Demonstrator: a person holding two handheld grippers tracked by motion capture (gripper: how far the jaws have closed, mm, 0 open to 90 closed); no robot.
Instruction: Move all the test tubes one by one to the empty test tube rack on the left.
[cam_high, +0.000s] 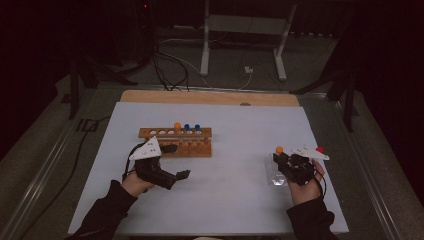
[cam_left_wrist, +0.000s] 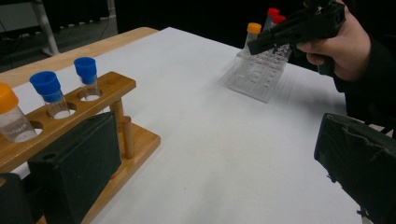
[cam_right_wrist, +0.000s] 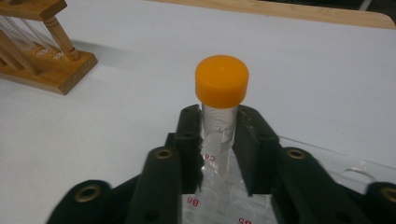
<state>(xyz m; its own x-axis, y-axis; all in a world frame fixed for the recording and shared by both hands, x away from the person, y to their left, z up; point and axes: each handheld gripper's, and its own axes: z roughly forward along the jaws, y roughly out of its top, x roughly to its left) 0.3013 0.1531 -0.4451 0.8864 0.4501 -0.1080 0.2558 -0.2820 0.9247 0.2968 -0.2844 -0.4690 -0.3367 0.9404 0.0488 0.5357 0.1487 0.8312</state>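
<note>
I am closing my right gripper (cam_right_wrist: 218, 135) on an orange-capped tube (cam_right_wrist: 220, 112); its jaws are pressing on the clear wall on both sides, just below the cap. The tube is standing upright in a clear plastic rack (cam_left_wrist: 257, 74) at the right side of the white table (cam_high: 225, 200), with a red-capped tube (cam_left_wrist: 272, 14) at the far end of the same rack. I am judging the tube to be light, stiff and smooth-walled, so it is likely to slip or tilt under a loose pinch; gripping high on the wall, under the cap's lip, is looking like the safest hold. It has a chunky orange screw cap and faint printing on its transparent body. My left gripper (cam_left_wrist: 224, 163) is waiting with its jaws apart and holding nothing, one jaw right beside the wooden rack (cam_high: 175, 141), which is carrying one orange-capped and two blue-capped tubes (cam_left_wrist: 65, 88).
</note>
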